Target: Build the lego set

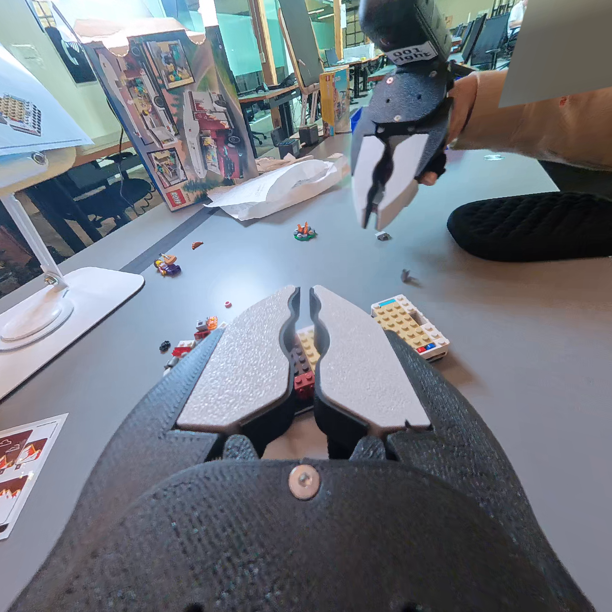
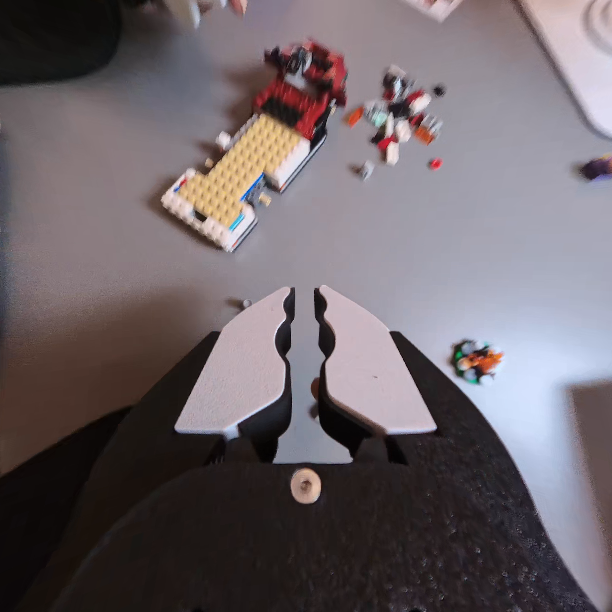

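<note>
Left tool point(image 1: 305, 291): you are hovering it low over the brick vehicle point(image 2: 245, 155) on the grey table point(image 1: 331, 258); tips slightly parted, gripping nothing. A red brick point(image 1: 304, 381) is showing through the slot beneath it.

Right tool point(image 2: 304, 293): you are holding it above bare table, fingers apart, nothing between them. A small grey piece point(image 1: 382, 235) is lying just below its tips.

Risks:
- Lowering the left tool could be knocking the vehicle apart.
- The right view is blurring, so you could be misjudging the grey piece and flicking it toward the campfire model point(image 1: 304, 231).
- Loose bricks point(image 2: 400, 116) nearby could be scattering.
</note>
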